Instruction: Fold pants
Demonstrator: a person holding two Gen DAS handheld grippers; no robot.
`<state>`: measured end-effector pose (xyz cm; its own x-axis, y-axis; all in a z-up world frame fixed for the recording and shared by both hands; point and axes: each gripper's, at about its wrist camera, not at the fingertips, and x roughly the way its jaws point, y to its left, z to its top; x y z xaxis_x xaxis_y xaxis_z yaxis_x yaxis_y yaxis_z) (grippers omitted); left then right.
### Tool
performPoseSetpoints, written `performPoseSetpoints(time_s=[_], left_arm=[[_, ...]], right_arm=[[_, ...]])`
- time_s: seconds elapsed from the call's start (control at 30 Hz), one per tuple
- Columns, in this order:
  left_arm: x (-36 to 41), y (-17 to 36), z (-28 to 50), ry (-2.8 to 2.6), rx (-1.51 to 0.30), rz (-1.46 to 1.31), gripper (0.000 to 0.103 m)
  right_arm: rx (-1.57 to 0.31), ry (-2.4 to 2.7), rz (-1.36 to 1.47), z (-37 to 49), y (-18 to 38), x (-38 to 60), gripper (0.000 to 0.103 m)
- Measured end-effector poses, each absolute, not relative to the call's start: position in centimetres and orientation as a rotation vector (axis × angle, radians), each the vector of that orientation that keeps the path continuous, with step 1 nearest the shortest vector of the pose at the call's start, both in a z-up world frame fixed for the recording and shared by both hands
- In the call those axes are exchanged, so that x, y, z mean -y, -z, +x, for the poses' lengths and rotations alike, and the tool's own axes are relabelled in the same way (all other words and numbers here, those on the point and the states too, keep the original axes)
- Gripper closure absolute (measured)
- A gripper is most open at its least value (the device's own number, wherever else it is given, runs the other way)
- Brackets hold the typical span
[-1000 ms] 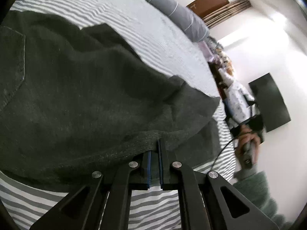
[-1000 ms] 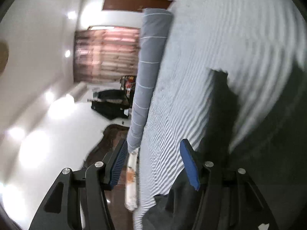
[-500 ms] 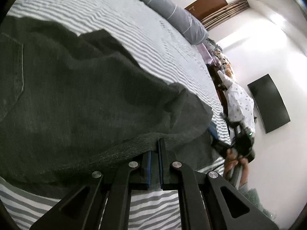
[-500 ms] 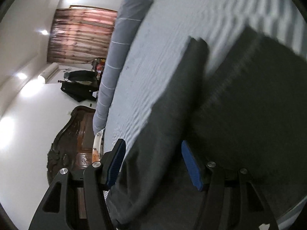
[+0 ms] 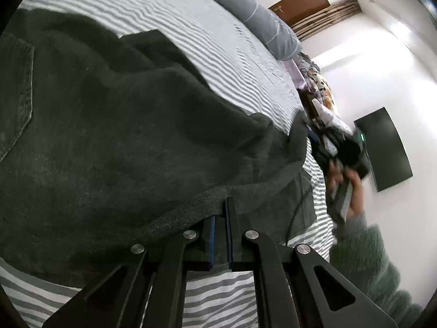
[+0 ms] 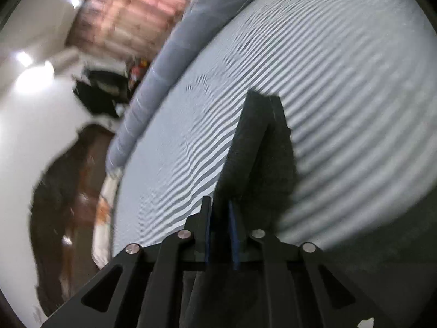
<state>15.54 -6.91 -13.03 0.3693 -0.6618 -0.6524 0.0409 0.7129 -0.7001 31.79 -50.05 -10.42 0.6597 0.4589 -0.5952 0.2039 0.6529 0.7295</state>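
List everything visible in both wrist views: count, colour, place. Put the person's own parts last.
dark grey denim pants: one, spread on the bed, back pocket at left, one leg stretching away in the right wrist view
grey-and-white striped bedsheet: one, under the pants
long grey bolster pillow: one, along the bed's far edge
black wall-mounted screen: one, on the white wall
brown wooden door: one, far wall
reddish-brown curtain: one, blurred, far wall
left gripper: black, blue pads, shut on the pants' edge
right gripper: black, blue pads, shut on pants fabric
hand: one, green sleeve, holding the right gripper
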Motion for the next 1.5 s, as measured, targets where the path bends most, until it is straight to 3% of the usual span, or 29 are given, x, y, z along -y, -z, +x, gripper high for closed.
performPoseSetpoints(time_s=[0.03,0.07,0.43,0.83,0.97,1.37,1.5], left_arm=[[6.7,13.3,15.6,0.487,-1.119,-0.658,0.097],[6.6,13.4,15.7,0.481,-1.122,-0.66,0.097],[5.9,15.8,16.8,0.476,-1.158,-0.713,0.097],[5.5,16.3,16.5,0.483,-1.155,-0.712,0.097],[5.8,16.1,16.5,0.478,-1.158,-0.708,0.097],[7.0,14.1,15.3,0.512,-1.161,-0.659,0.098],[8.1,13.3,14.0,0.566,-1.174,-0.546,0.098]], right_arm=[[-0.888,-0.185,0.874,33.1,10.8,49.1,0.063],[-0.901,-0.196,0.87,33.9,11.0,48.3,0.06],[-0.841,-0.086,0.852,32.0,9.9,51.7,0.06],[-0.914,-0.024,0.88,34.3,13.9,52.9,0.077],[-0.927,-0.029,0.879,35.2,14.1,52.9,0.096],[-0.723,0.115,0.81,22.4,4.9,58.3,0.099],[-0.744,0.201,0.803,16.6,5.0,60.1,0.099]])
